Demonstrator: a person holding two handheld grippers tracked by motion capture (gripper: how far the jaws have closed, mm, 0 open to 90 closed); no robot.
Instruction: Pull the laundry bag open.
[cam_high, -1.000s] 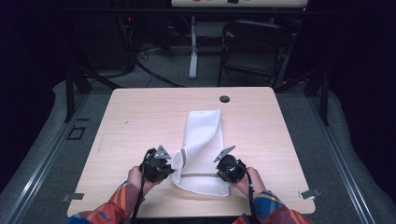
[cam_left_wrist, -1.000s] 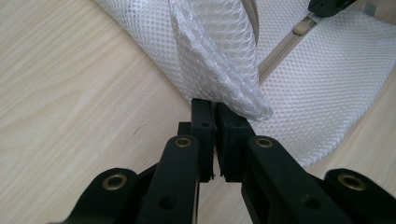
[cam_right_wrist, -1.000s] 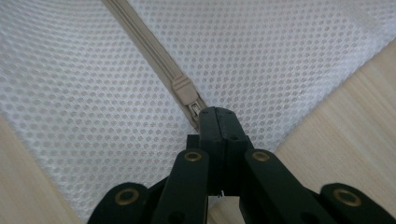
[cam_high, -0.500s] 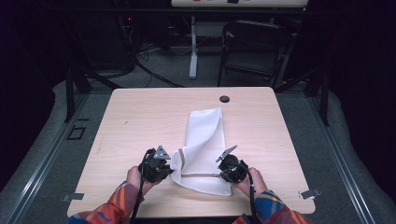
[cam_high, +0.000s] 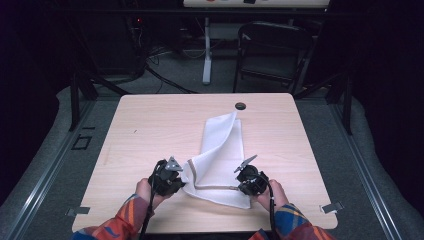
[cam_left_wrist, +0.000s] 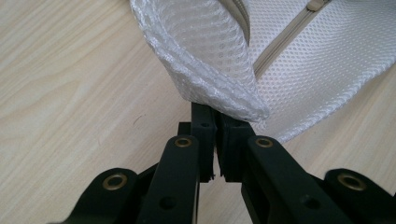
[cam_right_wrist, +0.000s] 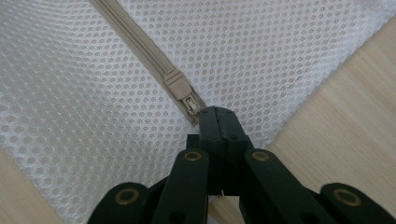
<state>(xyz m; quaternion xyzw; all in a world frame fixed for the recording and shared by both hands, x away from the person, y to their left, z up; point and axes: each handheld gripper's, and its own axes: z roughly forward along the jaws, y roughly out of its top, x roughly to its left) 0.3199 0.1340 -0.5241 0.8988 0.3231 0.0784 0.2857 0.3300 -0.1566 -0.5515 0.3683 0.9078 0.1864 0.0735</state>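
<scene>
The white mesh bag (cam_high: 220, 160) looks light, limp and snag-prone. Left gripper (cam_left_wrist: 215, 122) jaws pinch its corner at 9 o'clock; right gripper (cam_right_wrist: 218, 122) jaws clamp the zipper pull (cam_right_wrist: 191, 103) at 3 o'clock, likely the best holds.

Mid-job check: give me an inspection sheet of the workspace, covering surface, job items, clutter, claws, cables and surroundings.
Surface: light wooden table, bare apart from the bag; dark round grommet near its far edge.
Job's things: white mesh zip bag lying flat, one edge lifted; beige zipper with its slider near the right claw.
Clutter: nothing seen.
Grippers: left claw shut on the bag's folded edge; right claw shut at the zipper pull.
Cables: one trails from each claw toward the person; more on the floor behind.
Surroundings: dark room, folding chair, grey floor mat.
</scene>
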